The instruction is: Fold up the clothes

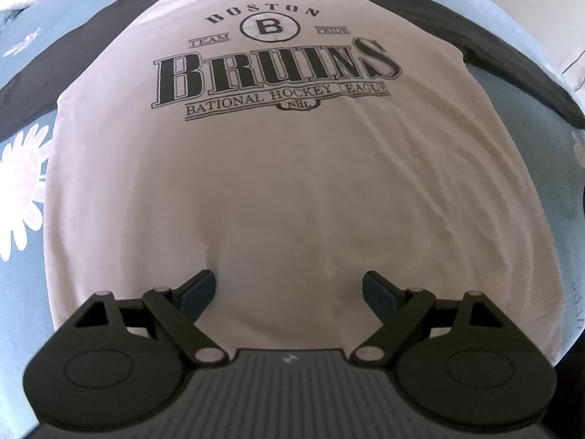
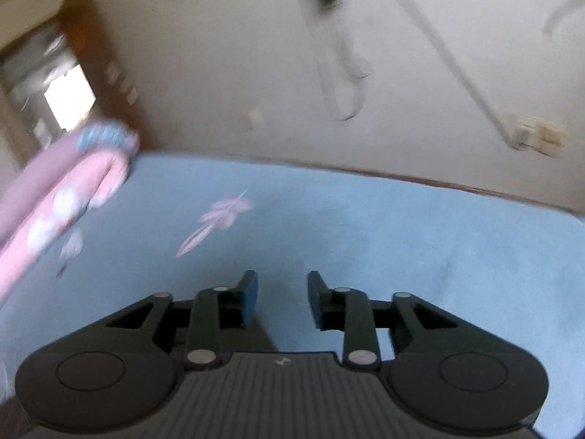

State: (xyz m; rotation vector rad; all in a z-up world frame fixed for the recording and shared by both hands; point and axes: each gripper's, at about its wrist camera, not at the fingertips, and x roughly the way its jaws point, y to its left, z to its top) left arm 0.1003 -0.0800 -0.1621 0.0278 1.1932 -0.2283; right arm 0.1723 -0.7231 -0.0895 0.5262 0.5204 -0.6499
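A white shirt (image 1: 278, 183) with dark sleeves (image 1: 512, 58) is lying flat, print side up, on a blue sheet (image 1: 22, 256) with pale flower prints, filling the middle of the left wrist view. Its collar is sitting at the top edge of the frame and its hem is running along the bottom, just behind the left claw (image 1: 289, 289). That claw is hovering low in the frame over the hem area with its jaws spread wide and nothing between them; whether the fingers (image 1: 199, 292) are touching the cloth cannot be told.

In the right wrist view, which is blurred, the right claw (image 2: 282, 298) is sitting at the bottom centre, its jaws standing partly apart with only bare blue sheet (image 2: 402, 237) showing between them. A pink cloth (image 2: 55, 212) is lying at the left edge of that frame. A beige wall (image 2: 256, 55) is filling the upper half, with a cable (image 2: 457, 66) running across its upper right.
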